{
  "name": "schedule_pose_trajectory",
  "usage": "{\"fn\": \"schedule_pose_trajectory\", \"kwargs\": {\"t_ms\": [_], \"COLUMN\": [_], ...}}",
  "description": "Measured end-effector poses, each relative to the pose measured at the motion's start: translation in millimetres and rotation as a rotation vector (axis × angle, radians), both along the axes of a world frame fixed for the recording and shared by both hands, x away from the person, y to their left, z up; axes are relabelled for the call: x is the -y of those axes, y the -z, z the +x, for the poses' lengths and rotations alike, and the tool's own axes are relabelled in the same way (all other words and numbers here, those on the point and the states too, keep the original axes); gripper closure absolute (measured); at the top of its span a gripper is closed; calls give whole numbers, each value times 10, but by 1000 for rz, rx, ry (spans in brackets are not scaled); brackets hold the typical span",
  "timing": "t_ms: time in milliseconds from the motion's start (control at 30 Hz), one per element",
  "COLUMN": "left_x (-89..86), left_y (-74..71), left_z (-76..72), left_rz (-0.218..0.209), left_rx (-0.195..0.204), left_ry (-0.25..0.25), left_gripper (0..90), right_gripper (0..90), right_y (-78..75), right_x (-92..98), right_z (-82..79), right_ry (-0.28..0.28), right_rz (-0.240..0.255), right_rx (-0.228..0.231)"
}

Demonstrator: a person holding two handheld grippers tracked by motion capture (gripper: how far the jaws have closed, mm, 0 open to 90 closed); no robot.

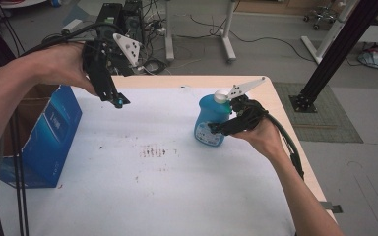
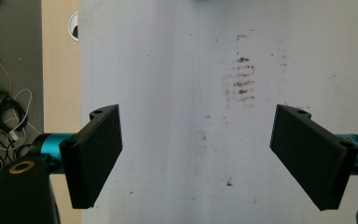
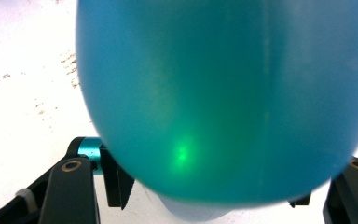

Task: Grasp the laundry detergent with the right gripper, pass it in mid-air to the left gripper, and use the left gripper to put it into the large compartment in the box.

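Because the work needs a flat, wipeable base, the table [image 1: 256, 86] carries a white sheet [image 1: 177, 187], marked near its middle by a patch of brown specks [image 1: 153, 152]. At the table's left edge stands a blue cardboard box [image 1: 54, 132], clear of the working area. On the right half of the sheet, the blue bottle [image 1: 211, 120] stands upright with its pale cap [image 1: 221, 97] on top. My right gripper [image 1: 215, 129] comes at it level from the side, jaws either side of the lower body. I judge this a low side grasp, to keep the bottle from tipping. Whether the pads already press on it, I cannot tell. My left gripper [image 1: 119, 102] hangs above the sheet's far left part, well apart from the bottle, jaws spread wide with nothing between them, presumably held in reserve.
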State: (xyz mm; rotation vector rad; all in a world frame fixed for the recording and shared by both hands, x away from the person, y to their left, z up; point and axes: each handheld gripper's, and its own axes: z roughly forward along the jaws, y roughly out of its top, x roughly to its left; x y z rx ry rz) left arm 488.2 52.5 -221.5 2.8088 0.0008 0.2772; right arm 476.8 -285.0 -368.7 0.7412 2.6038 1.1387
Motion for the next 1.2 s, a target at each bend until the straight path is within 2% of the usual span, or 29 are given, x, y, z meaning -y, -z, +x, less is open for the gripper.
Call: {"fn": "schedule_pose_trajectory", "kwargs": {"t_ms": [233,433,533,733,1000,1067,1200], "left_x": [-6,-7,-4,5,19,20,45], "left_y": [0,-4,-7,-9,-79,-99,-129], "left_z": [-1,-4,-3,-10,-41,-46,-65], "left_rz": [0,-4,-5,-5,-62,-77,-98], "left_rx": [1,2,3,-1,-28,-35,-53], "left_ry": [2,2,4,4,-1,0,-5], "left_gripper": [168,167,167,168,167,167,167], "right_gripper": [338,423,426,450,471,472,472], "right_y": [8,26,31,22,13,-3,-49], "right_x": [-9,-2,-7,-10,-28,-58,-130], "right_z": [9,25,29,28,23,4,-30], "right_ry": [-4,-14,-17,-18,-12,-24,-66], "right_rz": [4,30,39,27,27,9,21], "right_rx": [0,-14,-13,-5,5,19,18]}}
